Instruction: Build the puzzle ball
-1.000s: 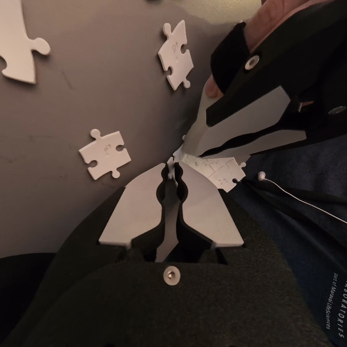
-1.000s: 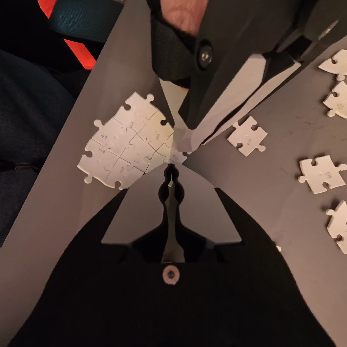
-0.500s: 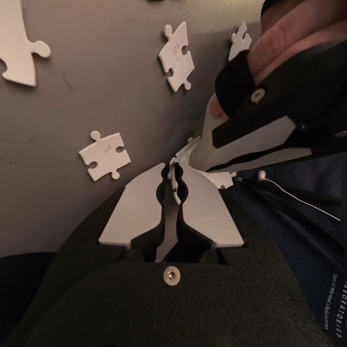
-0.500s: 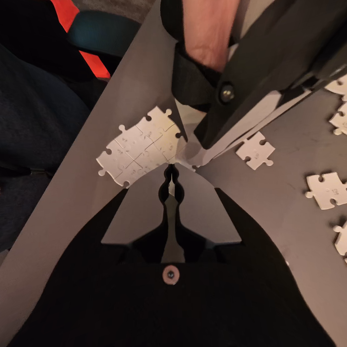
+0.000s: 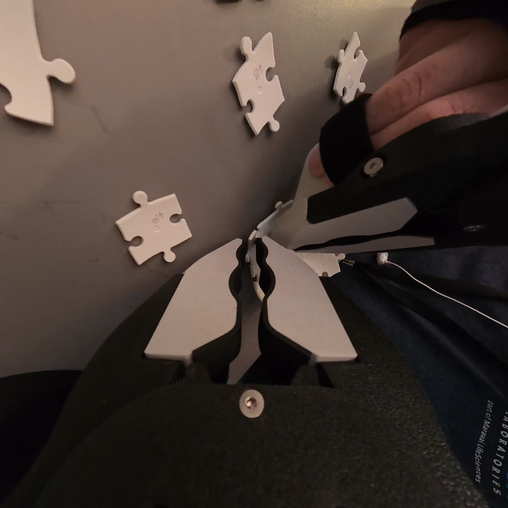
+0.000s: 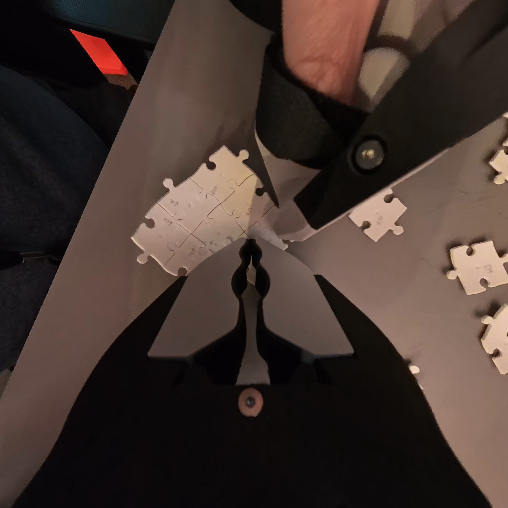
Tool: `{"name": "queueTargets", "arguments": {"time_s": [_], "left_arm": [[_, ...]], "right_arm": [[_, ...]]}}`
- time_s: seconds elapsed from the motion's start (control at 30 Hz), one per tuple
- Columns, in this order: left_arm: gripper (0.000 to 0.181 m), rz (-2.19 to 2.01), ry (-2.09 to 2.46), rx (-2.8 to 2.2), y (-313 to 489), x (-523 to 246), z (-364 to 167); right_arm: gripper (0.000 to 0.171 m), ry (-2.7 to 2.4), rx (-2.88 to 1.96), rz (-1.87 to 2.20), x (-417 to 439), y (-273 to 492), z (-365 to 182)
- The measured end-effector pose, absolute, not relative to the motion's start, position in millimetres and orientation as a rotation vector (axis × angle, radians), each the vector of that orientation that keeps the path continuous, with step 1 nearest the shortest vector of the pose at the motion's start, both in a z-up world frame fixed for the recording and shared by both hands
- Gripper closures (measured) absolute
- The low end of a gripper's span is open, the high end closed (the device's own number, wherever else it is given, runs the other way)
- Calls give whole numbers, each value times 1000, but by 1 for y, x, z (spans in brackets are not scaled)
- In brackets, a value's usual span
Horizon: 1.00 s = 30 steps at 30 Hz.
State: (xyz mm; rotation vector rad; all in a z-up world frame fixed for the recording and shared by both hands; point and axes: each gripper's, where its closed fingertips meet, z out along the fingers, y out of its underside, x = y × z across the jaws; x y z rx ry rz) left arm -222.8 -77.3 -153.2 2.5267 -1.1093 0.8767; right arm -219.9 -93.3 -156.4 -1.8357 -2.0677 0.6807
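Evidently we keep the joined puzzle section (image 6: pixel 203 217) lifted at the desk (image 5: pixel 137 154) edge: our left gripper (image 5: pixel 251 248) has its jaws clamped on one corner piece, our right gripper (image 6: pixel 250 243) pinches the neighbouring edge, steadying the seam; loose pieces (image 5: pixel 154 228) wait beyond.

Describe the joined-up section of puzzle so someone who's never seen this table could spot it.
On the grey table, look near its edge where both grippers meet. The assembled patch lies there, several white pieces already locked together, unlike the single loose pieces scattered nearby.
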Motion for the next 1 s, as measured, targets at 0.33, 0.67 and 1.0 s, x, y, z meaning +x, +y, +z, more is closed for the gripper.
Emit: {"name": "queueTargets", "arguments": {"time_s": [0.33, 0.67, 1.0], "left_arm": [[175, 888, -1106, 2529, -77, -223, -153], [175, 895, -1107, 2527, -77, -223, -153], [175, 879, -1114, 2528, -78, -223, -153]], "right_arm": [[170, -1999, -1788, 807, -227, -96, -138], [169, -2062, -1823, 724, -223, -98, -156], [170, -1979, -1757, 855, -219, -90, -129]]}}
